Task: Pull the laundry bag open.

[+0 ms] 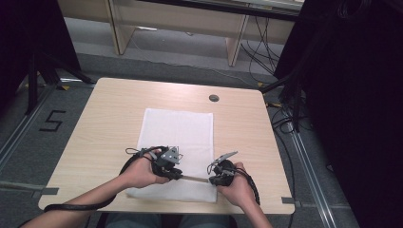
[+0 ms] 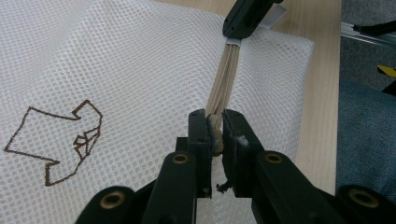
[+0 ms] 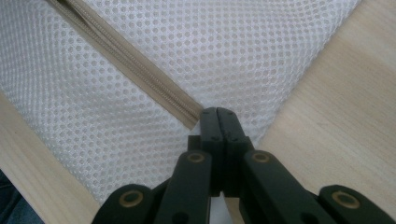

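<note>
White mesh bag [image 1: 178, 142] flat on the surface [image 1: 104, 128], with its tan zip [image 2: 224, 79] along the near edge. Left tongs [image 2: 215, 133] shut on the zip's pull end; right tongs [image 3: 218, 122] shut on the bag's corner. Zip looks closed, so probably all the opening left to do.
</note>
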